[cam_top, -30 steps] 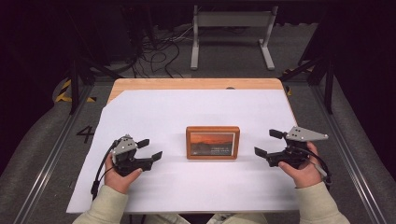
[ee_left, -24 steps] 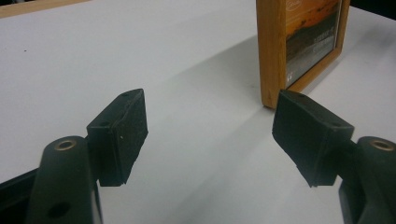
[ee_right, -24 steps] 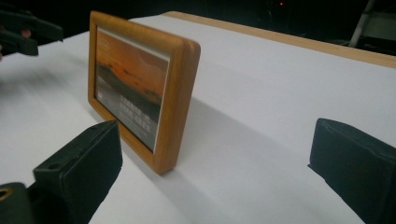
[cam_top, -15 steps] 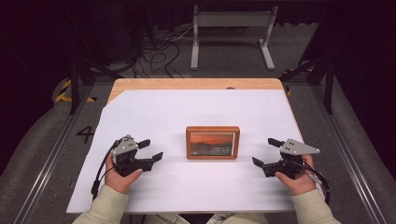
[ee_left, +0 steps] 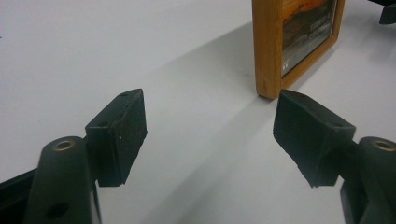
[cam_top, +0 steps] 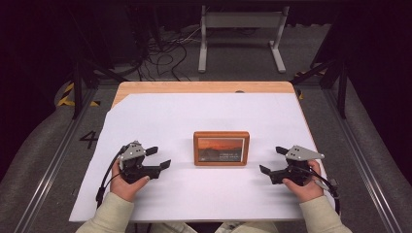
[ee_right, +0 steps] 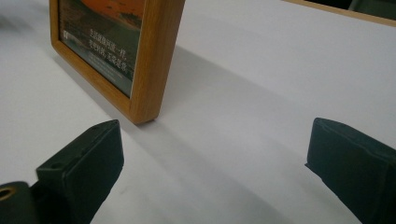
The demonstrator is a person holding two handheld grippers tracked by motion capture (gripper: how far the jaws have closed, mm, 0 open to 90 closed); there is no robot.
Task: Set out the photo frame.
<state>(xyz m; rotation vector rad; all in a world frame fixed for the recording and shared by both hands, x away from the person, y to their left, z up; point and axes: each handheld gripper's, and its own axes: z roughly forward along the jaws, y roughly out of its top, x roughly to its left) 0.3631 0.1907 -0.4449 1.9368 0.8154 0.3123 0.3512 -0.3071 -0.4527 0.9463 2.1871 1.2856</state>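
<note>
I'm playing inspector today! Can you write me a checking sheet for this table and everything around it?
Surface: white sheet covers the wooden table; it looks clean and flat.
Job's things: wooden frame with an orange picture, mid-sheet between the grippers, touched by neither.
Clutter: nothing seen on the sheet.
Grippers: left gripper and right gripper both open, each in a hand, jaws pointing toward the frame.
Cables: one trails from each gripper; a tangle of cables lies on the floor beyond the table.
Surroundings: dark room, grey metal stand behind, yellow-black tape and a number 4 on the floor.
</note>
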